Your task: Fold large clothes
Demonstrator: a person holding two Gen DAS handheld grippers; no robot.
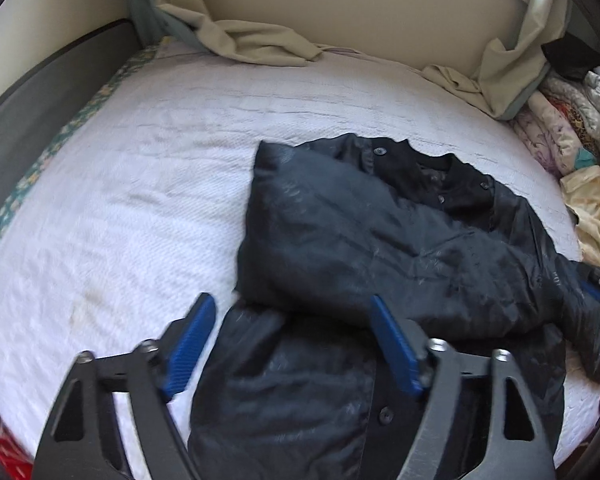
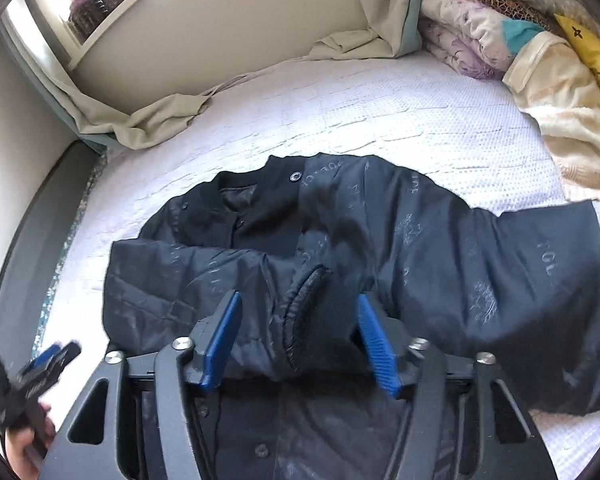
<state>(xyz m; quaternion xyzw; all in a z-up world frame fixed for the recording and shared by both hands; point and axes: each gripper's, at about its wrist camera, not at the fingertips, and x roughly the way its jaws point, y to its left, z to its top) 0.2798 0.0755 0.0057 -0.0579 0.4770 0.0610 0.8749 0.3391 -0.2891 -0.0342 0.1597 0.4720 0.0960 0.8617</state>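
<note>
A: Where is the black jacket [image 2: 340, 264] lying now?

B: It is lying on the white bed cover [image 2: 380, 112], near the middle of the bed. Its collar with snap buttons is pointing toward the wall, and one sleeve is lying folded across the chest. The ribbed cuff [image 2: 304, 312] of this sleeve is resting just in front of the right hand-held gripper [image 2: 296, 332].

A: Is the right hand-held gripper pinching the cuff?

B: No. Its blue pads [image 2: 224, 340] are standing apart, one on each side of the cuff, and they are not pressing on it.

A: And the left hand-held gripper [image 1: 292, 340]?

B: It is also spread. It is hovering over the lower edge of the jacket [image 1: 380, 240], with the fabric under its fingers, but nothing is being squeezed between them. In the right wrist view it is appearing blurred at the lower left corner [image 2: 48, 364], with a hand [image 2: 24, 444] gripping it.

A: What else is lying on the bed?

B: A beige curtain [image 2: 160, 116] is hanging down onto the far edge, and a pile of folded blankets [image 2: 500, 40] is sitting in the corner to the right.
</note>
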